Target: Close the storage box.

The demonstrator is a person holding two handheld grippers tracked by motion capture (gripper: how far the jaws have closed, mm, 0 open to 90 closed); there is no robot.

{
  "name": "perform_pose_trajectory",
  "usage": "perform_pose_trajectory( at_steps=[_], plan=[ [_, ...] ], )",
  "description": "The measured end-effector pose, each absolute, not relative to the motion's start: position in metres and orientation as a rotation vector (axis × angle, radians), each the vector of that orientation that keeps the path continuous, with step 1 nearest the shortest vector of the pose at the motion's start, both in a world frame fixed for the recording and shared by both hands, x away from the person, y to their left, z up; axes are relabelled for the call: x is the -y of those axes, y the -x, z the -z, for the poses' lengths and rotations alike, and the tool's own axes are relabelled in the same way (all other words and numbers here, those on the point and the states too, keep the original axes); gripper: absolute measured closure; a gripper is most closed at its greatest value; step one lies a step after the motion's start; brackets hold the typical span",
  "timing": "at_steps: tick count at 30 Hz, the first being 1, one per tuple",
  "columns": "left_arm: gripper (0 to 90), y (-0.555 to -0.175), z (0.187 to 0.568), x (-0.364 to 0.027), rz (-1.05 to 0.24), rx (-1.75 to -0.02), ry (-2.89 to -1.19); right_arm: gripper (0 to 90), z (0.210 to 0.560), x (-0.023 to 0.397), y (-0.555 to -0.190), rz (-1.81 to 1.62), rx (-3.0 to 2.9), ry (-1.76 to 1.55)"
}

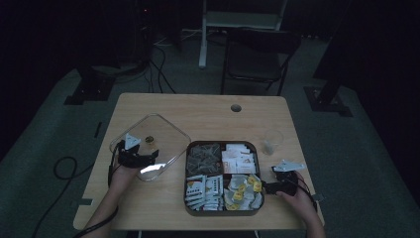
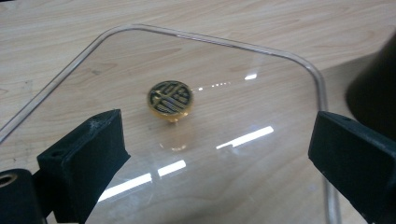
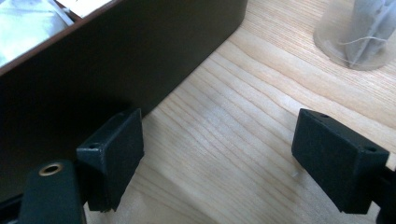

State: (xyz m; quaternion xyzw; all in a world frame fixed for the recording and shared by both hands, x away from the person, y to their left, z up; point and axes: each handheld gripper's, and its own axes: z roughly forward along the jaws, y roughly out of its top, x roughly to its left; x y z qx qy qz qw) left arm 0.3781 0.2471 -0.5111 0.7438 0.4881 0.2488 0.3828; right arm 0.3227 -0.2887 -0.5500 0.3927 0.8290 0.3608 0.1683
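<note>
While lying flat, clear lid (image 2: 243,154), knob (image 2: 170,98) upward, long axis diagonal

Clear gold-knobbed lid (image 2: 196,154) flat on table (image 1: 208,111)

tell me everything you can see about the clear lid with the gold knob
The clear lid is a see-through, plastic-looking panel, rectangular with rounded corners and a raised rim. It lies flat on the wooden table, left of the compartment box and apart from it, with the wood grain showing through and light streaks reflecting off it. At its middle sits a round gold knob with a dark patterned top. The left gripper hangs over its near edge, jaws wide open on either side of the knob and not touching it.
</note>
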Motion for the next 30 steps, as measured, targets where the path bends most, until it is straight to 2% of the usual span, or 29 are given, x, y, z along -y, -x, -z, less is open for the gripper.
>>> perform_pose_trajectory(
  at_steps=[4,8,9,11,20,24,25,30],
  plan=[
    [4.7,-0.386,0.513,-0.246,-0.63,-1.26,-1.904,16.3,0.55,0.289,-0.323,-1.026,-2.357,-1.117],
    [9.3,-0.399,0.515,-0.243,-0.627,-1.279,-1.922,16.3,0.55,0.289,-0.323,-1.027,-2.357,-1.117],
    [16.6,-0.402,0.515,-0.242,-0.633,-1.286,-1.925,16.4,0.55,0.289,-0.323,-1.027,-2.357,-1.117],
    [16.8,-0.407,0.517,-0.242,-0.636,-1.316,-1.939,16.4,0.55,0.289,-0.323,-1.026,-2.357,-1.117],
    [38.5,-0.425,0.526,-0.245,-0.606,-1.396,-1.933,16.5,0.55,0.289,-0.323,-1.027,-2.358,-1.116],
    [39.0,-0.429,0.527,-0.244,-0.606,-1.405,-1.94,17.0,0.55,0.289,-0.323,-1.029,-2.359,-1.114],
    [42.5,-0.43,0.528,-0.244,-0.6,-1.406,-1.939,17.0,0.55,0.289,-0.323,-1.029,-2.359,-1.114],
    [46.3,-0.433,0.531,-0.245,-0.547,-1.401,-1.925,17.0,0.55,0.289,-0.323,-1.029,-2.359,-1.114]
  ],
)
